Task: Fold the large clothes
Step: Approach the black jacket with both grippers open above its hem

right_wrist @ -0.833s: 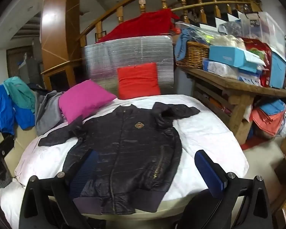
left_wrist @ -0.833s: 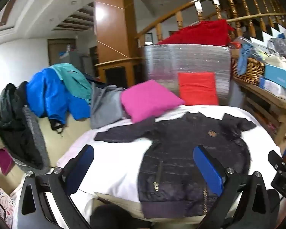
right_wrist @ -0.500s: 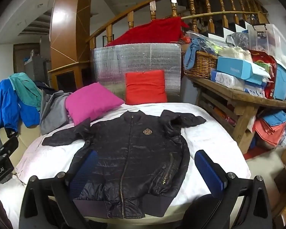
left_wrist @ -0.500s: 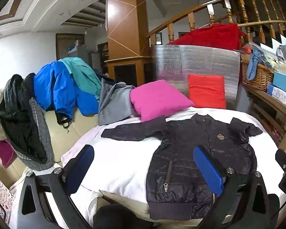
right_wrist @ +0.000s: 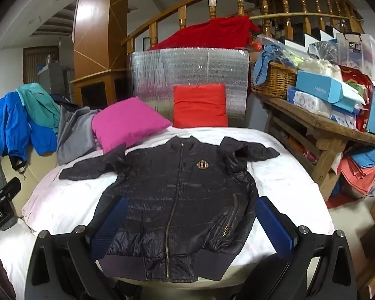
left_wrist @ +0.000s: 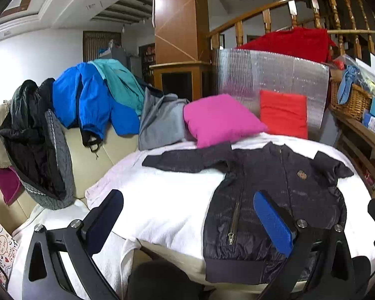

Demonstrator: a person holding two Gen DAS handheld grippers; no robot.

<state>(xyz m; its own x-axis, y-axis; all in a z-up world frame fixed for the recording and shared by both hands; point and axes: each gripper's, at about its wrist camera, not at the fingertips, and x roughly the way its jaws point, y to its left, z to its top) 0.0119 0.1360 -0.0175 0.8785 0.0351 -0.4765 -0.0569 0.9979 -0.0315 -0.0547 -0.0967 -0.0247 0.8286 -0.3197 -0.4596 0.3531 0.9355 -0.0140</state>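
Black quilted jacket [right_wrist: 177,200] lies front-up, zipped, on the white-covered bed [right_wrist: 287,182] | shell looks slick, puffy, light; you should pinch the cuffs or ribbed hem | left gripper [left_wrist: 187,215] and right gripper [right_wrist: 191,221] gape wide, holding nothing.

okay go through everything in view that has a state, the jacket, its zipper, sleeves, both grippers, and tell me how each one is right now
black jacket: unfolded, lying flat, front up on the white cover.
front zipper: closed.
sleeves: spread out to the sides, somewhat bunched.
left gripper: open, holding nothing.
right gripper: open, holding nothing.
pink pillow: lying tilted behind the jacket.
red pillow: propped upright.
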